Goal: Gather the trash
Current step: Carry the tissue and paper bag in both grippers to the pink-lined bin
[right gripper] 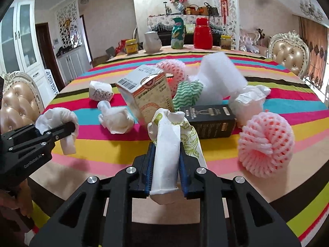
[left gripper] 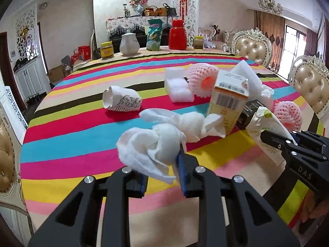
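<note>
My left gripper [left gripper: 162, 173] is shut on a crumpled white tissue [left gripper: 150, 150] and holds it above the striped tablecloth [left gripper: 72, 144]; it also shows at the left of the right wrist view [right gripper: 67, 129]. My right gripper [right gripper: 165, 168] is shut on a crushed paper cup with a green pattern [right gripper: 170, 142]; it shows at the right of the left wrist view [left gripper: 267, 138]. Still on the table lie another tissue wad [right gripper: 117, 119], a crushed printed cup [left gripper: 121, 100], an orange carton [right gripper: 148, 90], a black box [right gripper: 207, 119], pink foam nets [right gripper: 265, 146] and white foam [right gripper: 222, 78].
A jar [left gripper: 107, 50], a white jug [left gripper: 129, 44], a green packet [left gripper: 154, 35] and a red flask [left gripper: 177, 35] stand at the table's far edge. Padded chairs [left gripper: 254, 47] flank the table on both sides. A green wavy cloth [right gripper: 186, 94] lies among the trash.
</note>
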`<state>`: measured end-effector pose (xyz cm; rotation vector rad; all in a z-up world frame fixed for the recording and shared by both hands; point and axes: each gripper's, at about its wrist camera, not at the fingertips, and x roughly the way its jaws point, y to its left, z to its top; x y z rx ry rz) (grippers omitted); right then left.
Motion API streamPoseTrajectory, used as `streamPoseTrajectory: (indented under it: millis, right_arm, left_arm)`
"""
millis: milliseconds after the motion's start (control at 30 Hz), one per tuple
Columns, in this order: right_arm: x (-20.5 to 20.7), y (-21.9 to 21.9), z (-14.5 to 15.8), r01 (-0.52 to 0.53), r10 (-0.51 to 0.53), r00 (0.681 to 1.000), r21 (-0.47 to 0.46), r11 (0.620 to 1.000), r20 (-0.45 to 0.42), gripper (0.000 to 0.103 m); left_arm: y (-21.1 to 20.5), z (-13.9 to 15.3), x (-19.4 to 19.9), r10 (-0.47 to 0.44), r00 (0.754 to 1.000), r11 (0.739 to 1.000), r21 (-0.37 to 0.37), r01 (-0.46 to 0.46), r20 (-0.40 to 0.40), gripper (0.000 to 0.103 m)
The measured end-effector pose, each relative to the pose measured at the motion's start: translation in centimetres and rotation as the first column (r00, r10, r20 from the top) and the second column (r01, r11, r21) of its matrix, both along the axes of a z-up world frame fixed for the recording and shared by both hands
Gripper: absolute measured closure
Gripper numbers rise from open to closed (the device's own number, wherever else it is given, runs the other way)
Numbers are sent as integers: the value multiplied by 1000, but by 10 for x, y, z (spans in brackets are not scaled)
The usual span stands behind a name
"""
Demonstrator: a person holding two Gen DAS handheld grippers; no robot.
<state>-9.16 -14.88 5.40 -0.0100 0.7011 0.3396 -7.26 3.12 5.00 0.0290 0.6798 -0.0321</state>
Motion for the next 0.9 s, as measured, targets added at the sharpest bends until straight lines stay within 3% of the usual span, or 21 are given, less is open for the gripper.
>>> streamPoseTrajectory:
  millis: [300, 600, 767, 900]
  right_arm:
    - [-19, -42, 16, 59, -63, 996, 56, 997, 67, 81]
    - [-45, -106, 28, 172, -182, 975, 88, 981, 124, 81]
    - [-70, -148, 35, 262, -273, 943, 81, 962, 188, 81]
    - [-96, -185, 41, 350, -362, 904, 94, 932, 227, 81]
  left_arm:
    - [-37, 12, -5, -55, 998, 998, 36, 54, 28, 79]
    - [-98, 25, -7, -155, 985, 987, 62, 150, 71, 79]
    - [-143, 32, -13, -234, 965, 972, 55, 229, 116, 79]
    - [-182, 38, -22, -320, 933, 947, 40, 318, 167, 79]
